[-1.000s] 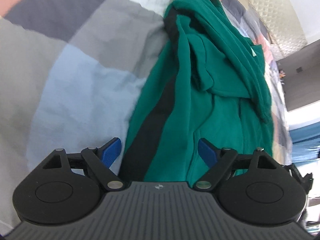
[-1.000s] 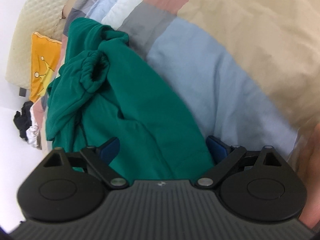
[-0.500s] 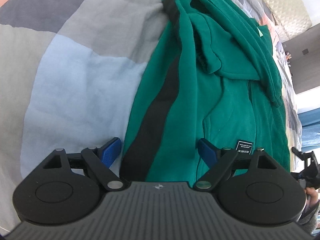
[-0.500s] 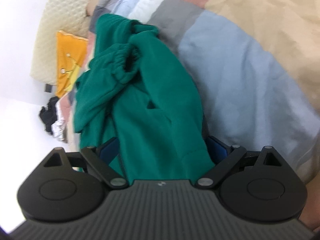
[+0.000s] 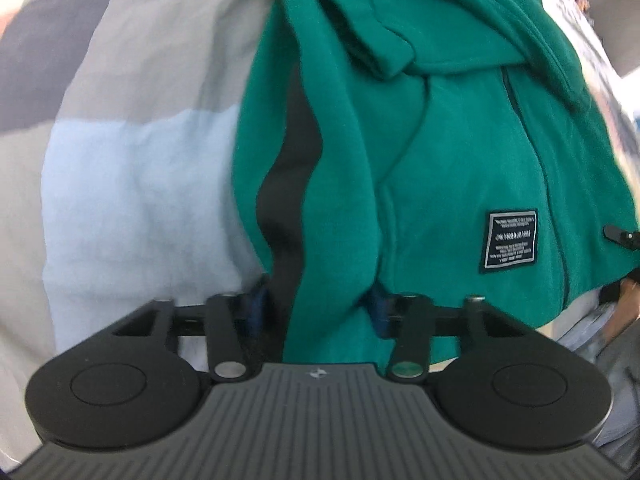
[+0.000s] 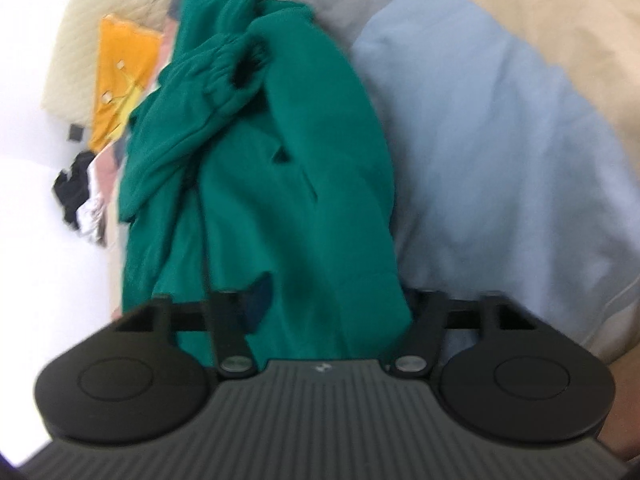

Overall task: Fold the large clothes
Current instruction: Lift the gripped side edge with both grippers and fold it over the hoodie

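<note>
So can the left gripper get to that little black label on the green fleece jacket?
Probably yes. The black label lies uncovered just beside the left gripper, but its jaws are closing on the green fleece jacket, so it must let go first.

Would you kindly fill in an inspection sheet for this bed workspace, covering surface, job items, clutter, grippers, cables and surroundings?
Surface: patchwork bedspread in grey, pale blue and beige blocks.
Job's things: green jacket lying rumpled lengthwise, black stripe, black label patch.
Clutter: orange cloth and dark bundle at the far edge.
Grippers: left gripper closing with the jacket's hem between its jaws; right gripper closing, jacket fabric between its jaws.
Cables: nothing seen.
Surroundings: quilted cream headboard, white wall.
</note>
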{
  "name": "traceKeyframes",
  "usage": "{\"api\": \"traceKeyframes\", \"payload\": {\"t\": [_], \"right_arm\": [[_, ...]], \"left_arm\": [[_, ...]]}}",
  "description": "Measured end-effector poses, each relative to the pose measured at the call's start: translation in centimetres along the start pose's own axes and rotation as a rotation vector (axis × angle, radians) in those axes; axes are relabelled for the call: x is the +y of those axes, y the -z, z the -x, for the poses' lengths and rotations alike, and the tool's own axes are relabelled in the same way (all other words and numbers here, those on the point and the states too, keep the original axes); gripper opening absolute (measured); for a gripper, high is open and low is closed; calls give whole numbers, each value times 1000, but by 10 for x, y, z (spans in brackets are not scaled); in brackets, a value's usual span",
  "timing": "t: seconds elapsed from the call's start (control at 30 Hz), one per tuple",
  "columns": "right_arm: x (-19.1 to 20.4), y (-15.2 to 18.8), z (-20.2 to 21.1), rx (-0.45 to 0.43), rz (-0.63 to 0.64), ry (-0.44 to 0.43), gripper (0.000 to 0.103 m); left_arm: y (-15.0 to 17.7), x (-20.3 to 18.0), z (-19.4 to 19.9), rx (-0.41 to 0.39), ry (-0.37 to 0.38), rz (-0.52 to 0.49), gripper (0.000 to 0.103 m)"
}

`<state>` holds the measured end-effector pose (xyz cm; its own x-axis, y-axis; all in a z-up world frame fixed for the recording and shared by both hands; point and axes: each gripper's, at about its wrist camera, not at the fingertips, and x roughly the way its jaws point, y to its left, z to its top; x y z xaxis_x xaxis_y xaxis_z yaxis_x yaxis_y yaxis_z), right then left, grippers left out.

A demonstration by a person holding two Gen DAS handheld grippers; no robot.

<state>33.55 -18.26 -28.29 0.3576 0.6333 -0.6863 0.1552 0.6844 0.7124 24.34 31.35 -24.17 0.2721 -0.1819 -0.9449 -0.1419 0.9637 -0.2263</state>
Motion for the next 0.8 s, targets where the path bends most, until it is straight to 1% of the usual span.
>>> {"api": "traceKeyframes", "payload": {"t": [0.03,0.07,0.13,0.2,0.27,0.33,0.43,0.47,0.53,0.63,0.67,0.7,0.8], "right_arm": [[2,1,1,3,2,-23,24],[6,2,4,-4,18,-39,24],[11,1,13,-22,45,-68,22],[14,-3,22,-29,41,-119,21],[15,-7,34,-40,37,-163,20],[16,-14,49,-57,32,-202,19],[24,-25,66,-85,33,-254,19],[28,-29,73,-97,39,-269,19],[39,-36,87,-121,55,-295,18],[54,-44,110,-153,84,-322,18],[58,-45,119,-164,94,-327,18],[61,-45,125,-170,106,-331,18],[67,-37,152,-185,149,-352,18]], "left_arm": [[1,-4,2,-10,-11,-9,27],[0,-10,5,-27,-14,-12,24],[3,-10,17,-73,2,37,19],[6,-8,34,-143,23,94,18],[12,-3,55,-223,68,173,18],[20,6,79,-318,161,277,17],[34,15,104,-430,278,388,17],[38,17,109,-462,322,429,17],[46,19,117,-496,394,483,17],[55,16,129,-543,448,518,16],[62,18,134,-554,465,529,16],[70,17,139,-585,476,558,16],[94,7,163,-649,481,572,16]]}}
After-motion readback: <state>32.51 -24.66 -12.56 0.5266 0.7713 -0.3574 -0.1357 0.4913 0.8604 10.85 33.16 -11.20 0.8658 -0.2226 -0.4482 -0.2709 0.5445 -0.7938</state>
